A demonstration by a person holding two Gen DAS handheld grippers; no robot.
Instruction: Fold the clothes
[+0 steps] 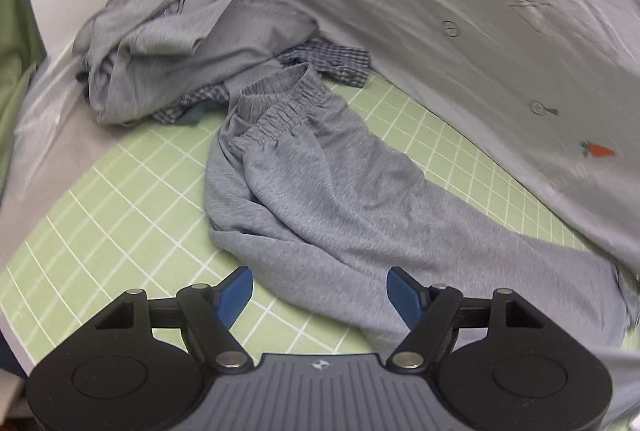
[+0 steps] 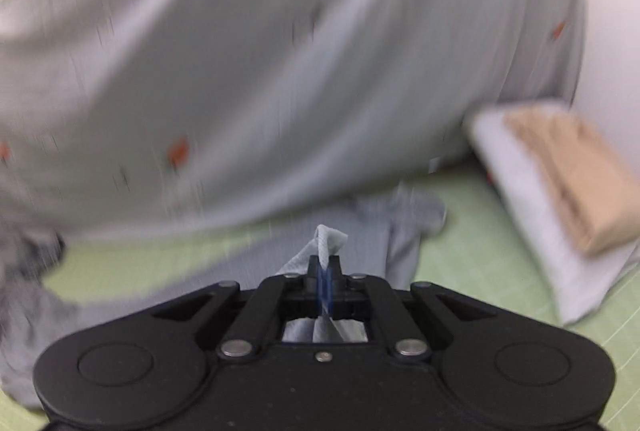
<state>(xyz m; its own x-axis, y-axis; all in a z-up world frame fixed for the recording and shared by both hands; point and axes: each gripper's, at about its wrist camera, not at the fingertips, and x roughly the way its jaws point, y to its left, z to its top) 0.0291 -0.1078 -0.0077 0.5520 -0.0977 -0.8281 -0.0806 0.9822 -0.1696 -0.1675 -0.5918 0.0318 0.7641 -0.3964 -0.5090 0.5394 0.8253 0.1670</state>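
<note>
Right wrist view: my right gripper clamps the carrot-print sheet by a thin corner, which may slip; left gripper gapes over grey sweatpants.

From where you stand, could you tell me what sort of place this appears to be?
Probably a home laundry-folding spot: a green grid-patterned mat bears grey sweatpants, a heap of unfolded clothes lies behind them, and a folded beige and white stack sits aside.
</note>
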